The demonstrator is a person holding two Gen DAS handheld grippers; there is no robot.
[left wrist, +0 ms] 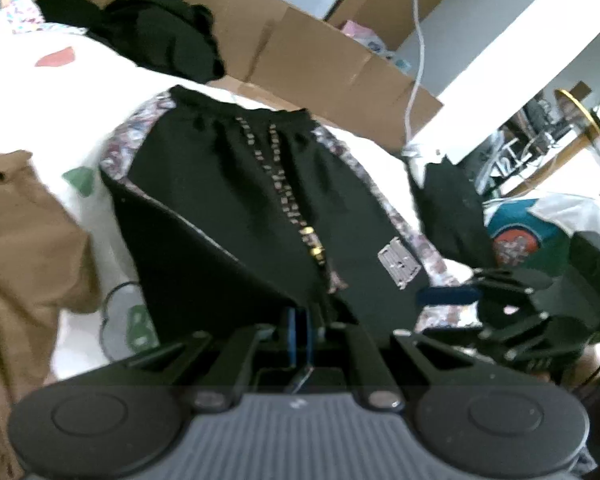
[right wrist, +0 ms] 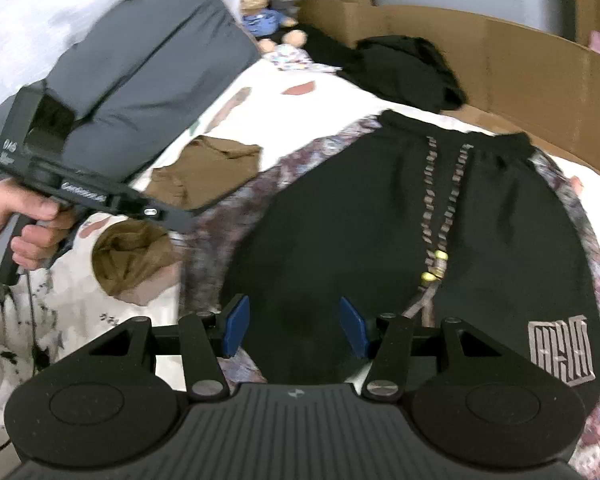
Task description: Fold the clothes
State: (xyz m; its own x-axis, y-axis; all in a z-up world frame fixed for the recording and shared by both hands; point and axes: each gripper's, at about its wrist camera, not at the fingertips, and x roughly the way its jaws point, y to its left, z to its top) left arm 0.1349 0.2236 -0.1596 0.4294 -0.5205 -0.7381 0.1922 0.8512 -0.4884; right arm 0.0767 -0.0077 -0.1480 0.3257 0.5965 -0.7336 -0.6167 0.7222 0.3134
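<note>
Black shorts (right wrist: pixel 400 232) lie flat on the bed (left wrist: pixel 28 80), waistband at 12 o'clock. Left gripper (left wrist: pixel 300 336) is pressed together on their hem; right gripper (right wrist: pixel 296 326) hangs spread above them.

R hand-held gripper (right wrist: pixel 294 326) gaping over blk shorts (right wrist: pixel 420 240).

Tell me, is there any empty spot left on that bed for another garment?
One bare strip of sheet lies between the black shorts, the brown garment and the dark pile. The rest is crowded.
</note>
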